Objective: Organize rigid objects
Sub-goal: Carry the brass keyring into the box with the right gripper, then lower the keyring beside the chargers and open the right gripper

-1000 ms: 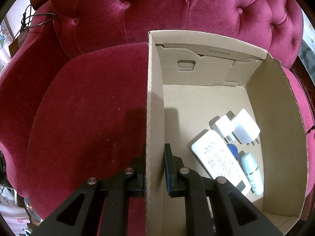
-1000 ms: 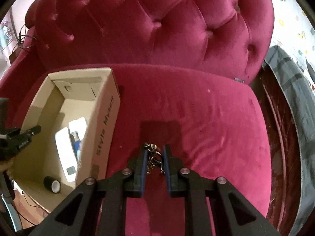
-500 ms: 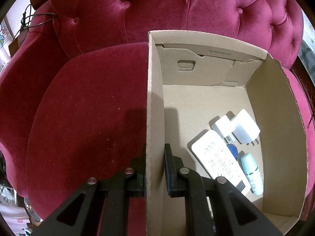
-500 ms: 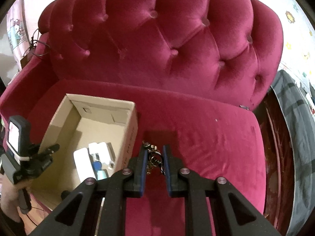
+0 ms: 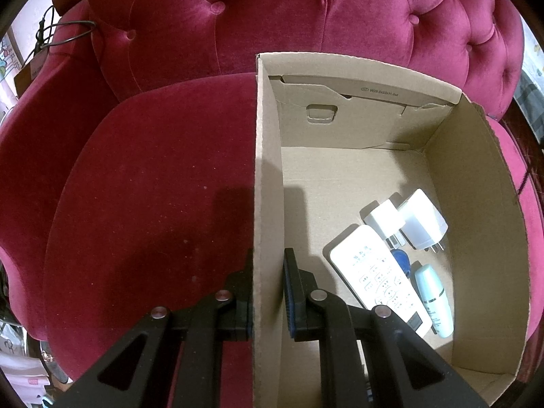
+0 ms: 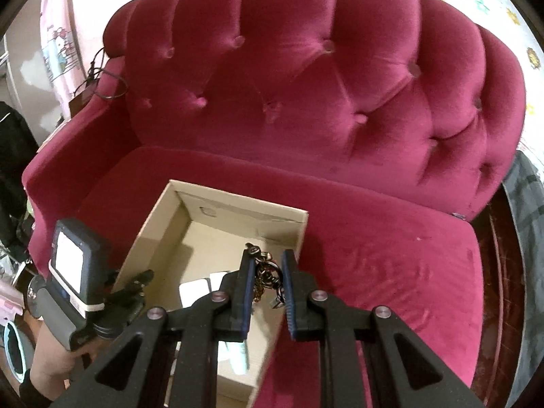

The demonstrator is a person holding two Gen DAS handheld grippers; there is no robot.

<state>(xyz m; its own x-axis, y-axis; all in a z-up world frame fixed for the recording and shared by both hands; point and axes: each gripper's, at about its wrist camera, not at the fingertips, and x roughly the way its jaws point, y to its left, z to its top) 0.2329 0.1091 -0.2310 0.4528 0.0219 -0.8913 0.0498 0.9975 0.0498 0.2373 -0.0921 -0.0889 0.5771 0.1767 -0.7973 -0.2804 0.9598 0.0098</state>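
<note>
**Box wall clamped on the left, keys held over the box on the right**

Left wrist view: left gripper (image 5: pixel 268 292) clamped on the near side wall of the cardboard box (image 5: pixel 476 204), one finger outside against the red velvet sofa (image 5: pixel 153 187), the other inside. On the box floor, toward its right wall: white remote (image 5: pixel 374 268), two white plug adapters (image 5: pixel 404 221) touching each other beyond it, a blue tag (image 5: pixel 399 256) wedged between remote and adapters, a pale bottle (image 5: pixel 435 299) lying just beside the remote. Remote's near end hidden behind the gripper's right finger. Dark cable (image 5: pixel 64 32) draped over the sofa arm, upper left.

Right wrist view: right gripper (image 6: pixel 267 272) closed on a bunch of keys (image 6: pixel 265 272), ring and chain dangling between the pads, hanging above the box's open top near its right wall. Box contents mostly blocked by the fingers; only white scraps visible. Left handheld unit with its lit screen (image 6: pixel 69 261) at the box's left wall, a hand (image 6: pixel 54 350) below it
</note>
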